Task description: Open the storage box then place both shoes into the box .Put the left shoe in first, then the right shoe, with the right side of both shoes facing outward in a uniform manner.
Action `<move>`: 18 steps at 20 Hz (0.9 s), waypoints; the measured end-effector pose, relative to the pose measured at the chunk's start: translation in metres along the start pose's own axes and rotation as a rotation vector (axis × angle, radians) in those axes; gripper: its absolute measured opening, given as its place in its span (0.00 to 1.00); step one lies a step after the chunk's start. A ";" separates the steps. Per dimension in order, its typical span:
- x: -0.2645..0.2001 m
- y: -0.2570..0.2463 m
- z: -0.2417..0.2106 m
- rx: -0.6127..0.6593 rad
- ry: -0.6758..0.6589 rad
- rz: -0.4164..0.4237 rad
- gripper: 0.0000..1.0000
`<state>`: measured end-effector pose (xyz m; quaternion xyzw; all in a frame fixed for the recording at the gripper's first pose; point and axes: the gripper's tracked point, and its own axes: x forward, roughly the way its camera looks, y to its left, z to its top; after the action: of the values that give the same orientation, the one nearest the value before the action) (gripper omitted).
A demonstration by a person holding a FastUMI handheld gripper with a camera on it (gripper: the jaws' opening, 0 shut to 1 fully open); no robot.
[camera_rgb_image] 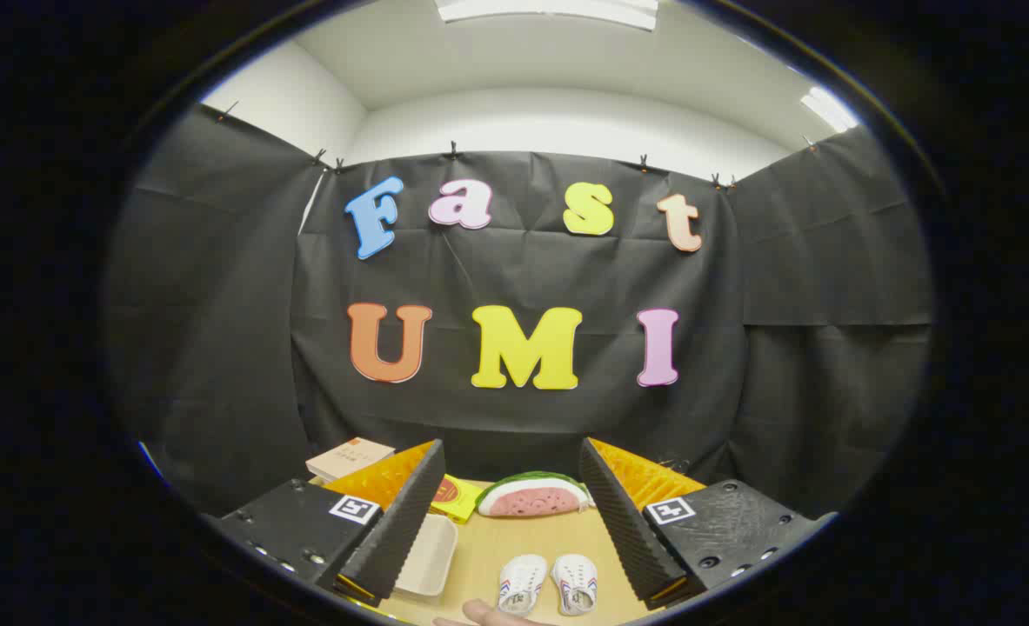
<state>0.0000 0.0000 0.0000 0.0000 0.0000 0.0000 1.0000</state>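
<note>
Two small white shoes with red and blue side stripes stand side by side on the wooden table, toes pointing away from me: the left shoe [521,584] and the right shoe [576,582]. They lie low between my fingers. My gripper [511,504] is open, raised above the table, with nothing between its fingers. A person's fingertip [484,613] shows just in front of the shoes. A shallow cream tray or lid [428,543] rests on the table beside the left finger [397,522].
Beyond the shoes lies a watermelon-slice toy [535,496], with a yellow and red packet [455,497] next to it. A tan box [350,457] sits at the back left of the table [531,539]. Black cloth walls close the booth.
</note>
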 end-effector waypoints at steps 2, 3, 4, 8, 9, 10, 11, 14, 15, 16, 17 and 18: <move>-0.001 -0.009 -0.002 -0.003 0.003 -0.007 0.95; -0.004 -0.015 -0.004 -0.004 0.001 -0.013 0.95; -0.006 -0.020 -0.006 -0.002 0.000 -0.020 0.95; -0.013 -0.038 -0.015 0.020 0.011 -0.028 0.95; -0.016 -0.041 -0.014 0.030 0.005 -0.024 0.95; -0.018 -0.044 -0.015 0.034 0.001 -0.025 0.95; -0.021 -0.049 -0.017 0.032 0.000 -0.026 0.95; -0.028 -0.055 -0.027 0.032 0.009 -0.013 0.95; -0.029 -0.056 -0.029 0.031 0.015 -0.006 0.95; -0.031 -0.058 -0.036 0.025 0.022 -0.002 0.95; -0.031 -0.060 -0.039 0.019 0.028 0.005 0.95; -0.032 -0.059 -0.045 0.018 0.037 0.017 0.95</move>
<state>-0.0318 -0.0594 -0.0447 0.0092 0.0187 0.0083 0.9997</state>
